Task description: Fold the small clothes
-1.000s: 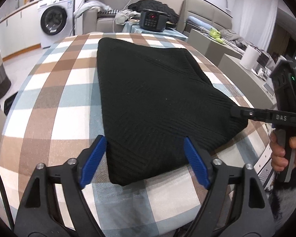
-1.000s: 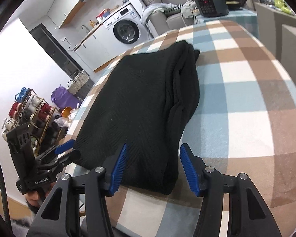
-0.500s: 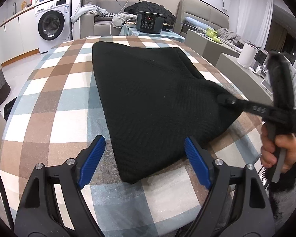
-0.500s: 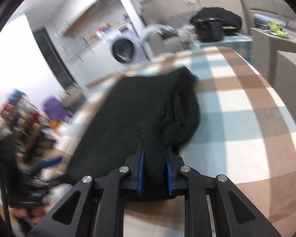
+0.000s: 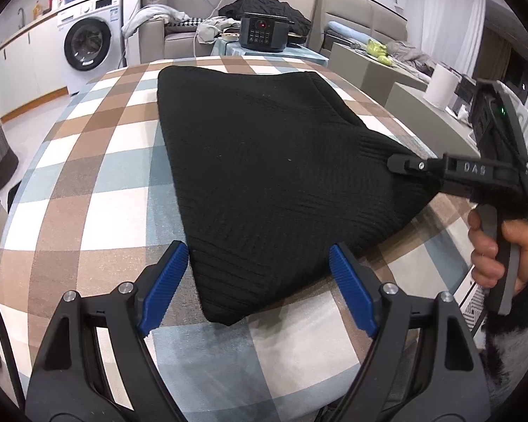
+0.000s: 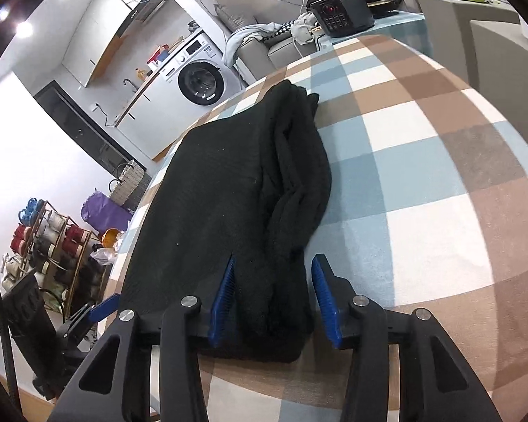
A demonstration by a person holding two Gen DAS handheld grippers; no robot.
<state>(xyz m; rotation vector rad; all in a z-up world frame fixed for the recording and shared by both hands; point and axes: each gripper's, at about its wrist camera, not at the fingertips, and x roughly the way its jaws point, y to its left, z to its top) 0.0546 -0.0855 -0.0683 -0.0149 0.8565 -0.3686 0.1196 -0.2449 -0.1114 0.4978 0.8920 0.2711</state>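
Note:
A black knitted sweater lies folded on the checked tablecloth. My left gripper is open, and the sweater's near corner lies between its blue pads without touching them. My right gripper is at the sweater's thick folded right edge; its jaws are opening. The bunched fold sits between them and the right pad stands clear of the cloth. In the left wrist view a hand holds the right gripper at the sweater's right corner.
The round table's edge runs close under both grippers. A black cooker sits on a side table beyond it, with a washing machine and sofa behind. A shoe rack stands left, and a white roll stands right.
The right gripper closed on the sweater's folded edge half a second ago and has since widened again, with the fold lying flat. The left gripper has stayed open and still.

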